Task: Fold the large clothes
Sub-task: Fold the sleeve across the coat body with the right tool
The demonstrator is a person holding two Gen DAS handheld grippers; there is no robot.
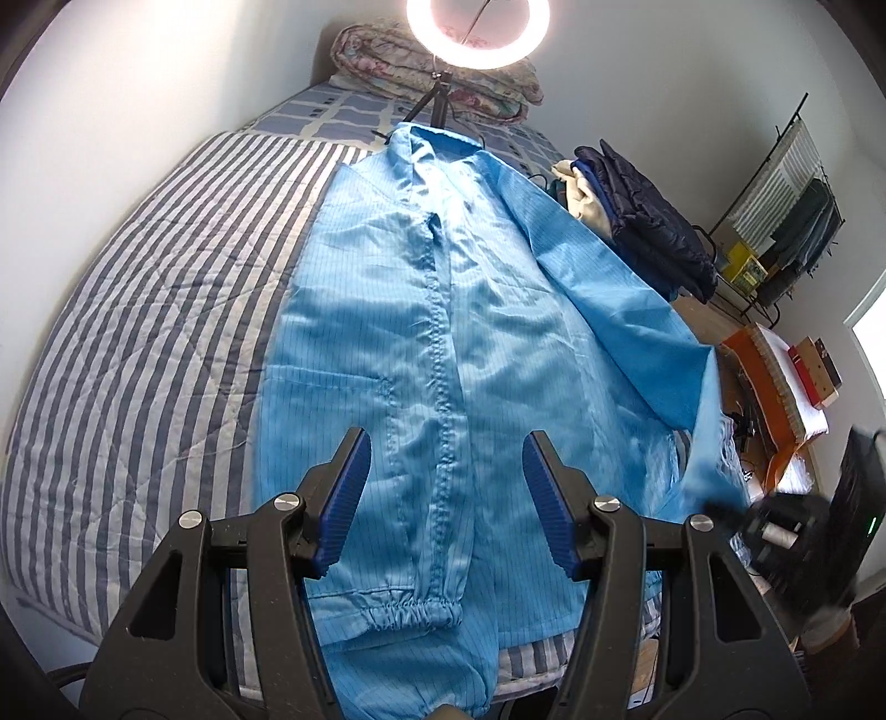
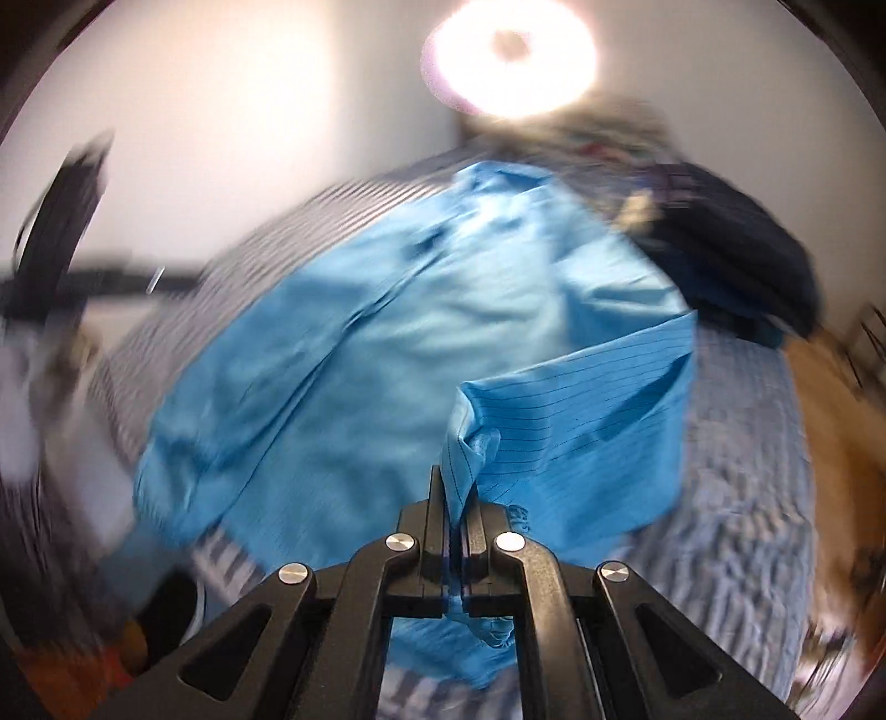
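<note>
A large light-blue jacket (image 1: 437,332) lies front-up on the striped bed (image 1: 166,332), collar far, zip down the middle. One sleeve is folded down over the front, its elastic cuff (image 1: 410,615) near me. My left gripper (image 1: 446,487) hovers open and empty above the lower front. My right gripper (image 2: 457,498) is shut on the jacket's other sleeve (image 2: 581,410) and holds it lifted above the jacket body (image 2: 343,354); this view is motion-blurred. The lifted sleeve also shows in the left wrist view (image 1: 653,321), with the right gripper a dark blur (image 1: 736,509) at its end.
A ring light on a tripod (image 1: 476,33) stands at the bed's head, before a folded floral quilt (image 1: 387,61). A pile of dark clothes (image 1: 648,221) sits on the bed's right side. A desk with books (image 1: 786,376) and a clothes rack (image 1: 792,221) lie right.
</note>
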